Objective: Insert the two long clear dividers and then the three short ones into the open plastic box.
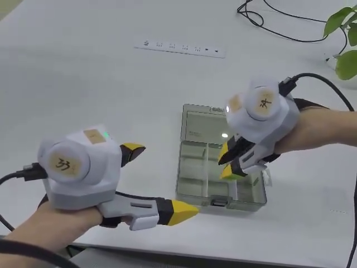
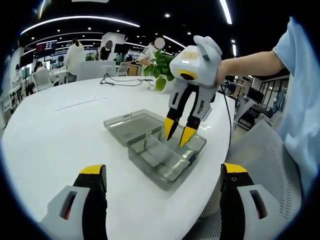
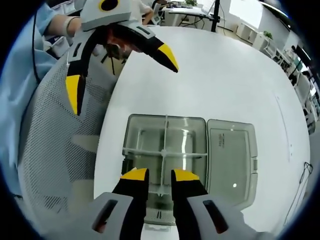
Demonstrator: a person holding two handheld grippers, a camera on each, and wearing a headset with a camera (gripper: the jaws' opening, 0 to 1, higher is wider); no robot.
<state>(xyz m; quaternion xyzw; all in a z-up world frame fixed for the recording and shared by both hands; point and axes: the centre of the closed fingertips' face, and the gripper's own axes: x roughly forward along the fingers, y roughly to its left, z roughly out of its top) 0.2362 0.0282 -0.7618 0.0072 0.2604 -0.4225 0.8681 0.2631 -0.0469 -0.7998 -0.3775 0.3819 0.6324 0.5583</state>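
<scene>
1. Left gripper (image 1: 159, 180), a white body with black jaws tipped in yellow, sits low on the left in the head view, near the table's front edge. Its jaws are spread wide and released.
2. Right gripper (image 1: 227, 163), same build, hangs over the box with its tips pointing down into the tray. Its jaws stand a narrow gap apart, unclenched.
3. In the right gripper view, the right gripper's tips straddle the line of an upright clear plastic divider (image 3: 165, 131) that runs down the middle of the tray. There is a gap on each side of it.
4. A second clear divider (image 3: 142, 151) crosses the first at the tray's middle, splitting the tray into compartments. Whether each is long or short cannot be told.
5. The smoky clear rectangular plastic box (image 1: 189, 191) lies open on the table. Its flat lid (image 1: 202, 120) lies back on the far side of the tray.
6. The left gripper's lower tip is near the box's front left corner, not touching.
7. The white table (image 1: 83, 84) also carries a white power strip (image 1: 181, 48) at the far side and a looped black cable (image 1: 262, 19) at far right.
8. A green leafy plant (image 1: 346, 42) is at the right edge.
9. A grey mesh chair (image 3: 55, 145) stands beside the table edge in the right gripper view.
</scene>
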